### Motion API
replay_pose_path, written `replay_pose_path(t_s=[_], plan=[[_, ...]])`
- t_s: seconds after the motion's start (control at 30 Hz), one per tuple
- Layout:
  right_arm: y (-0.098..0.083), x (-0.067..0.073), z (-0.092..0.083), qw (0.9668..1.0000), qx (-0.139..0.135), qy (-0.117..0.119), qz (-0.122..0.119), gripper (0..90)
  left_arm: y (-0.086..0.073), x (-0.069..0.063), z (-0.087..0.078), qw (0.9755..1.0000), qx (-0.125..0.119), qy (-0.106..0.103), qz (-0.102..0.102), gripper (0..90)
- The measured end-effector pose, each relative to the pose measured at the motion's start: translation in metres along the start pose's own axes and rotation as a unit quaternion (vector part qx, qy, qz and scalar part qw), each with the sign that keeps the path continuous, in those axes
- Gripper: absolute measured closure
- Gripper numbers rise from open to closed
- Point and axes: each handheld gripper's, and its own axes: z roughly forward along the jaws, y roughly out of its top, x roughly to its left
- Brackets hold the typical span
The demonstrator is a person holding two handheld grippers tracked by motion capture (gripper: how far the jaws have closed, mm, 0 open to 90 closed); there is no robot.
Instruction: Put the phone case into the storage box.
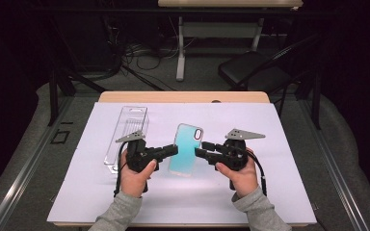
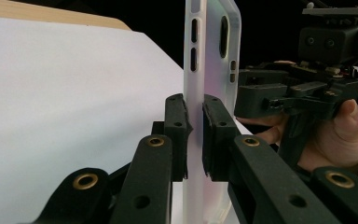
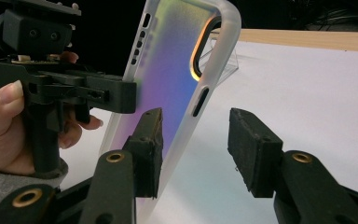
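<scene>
A translucent phone case (image 1: 185, 149) with a teal, iridescent back is held off the white sheet, tilted. My left gripper (image 1: 173, 150) is shut on its left edge; in the left gripper view the two pads (image 2: 177, 122) press on the thin frosted edge of the case (image 2: 209, 56). My right gripper (image 1: 200, 152) is at the case's right edge. In the right gripper view the case (image 3: 168, 84) rises beside the left pad (image 3: 149, 149), while the right pad stands well apart from it, so my right gripper (image 3: 196, 135) is open around that edge.
A clear plastic package (image 1: 125, 137) lies on the white sheet (image 1: 221, 202) to the left of my left hand. The wooden table edge (image 1: 183, 96) runs along the back. Beyond it are a black chair (image 1: 253, 70) and cables on the floor.
</scene>
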Motion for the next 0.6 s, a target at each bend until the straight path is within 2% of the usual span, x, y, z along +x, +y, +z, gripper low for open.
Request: replay_pose_path(t_s=[0.17,0.6], plan=[[-0.0003,-0.0006,-0.0007,0.9999,0.0,0.007,0.015,57.0,-0.0005,-0.0005,0.0006,1.0,0.0,0.0,-0.001,82.5],[-0.0012,-0.0012,0.0022,0.9994,0.011,0.021,0.025,57.9,-0.0018,-0.0015,0.0023,1.0,0.002,-0.002,0.002,82.5]])
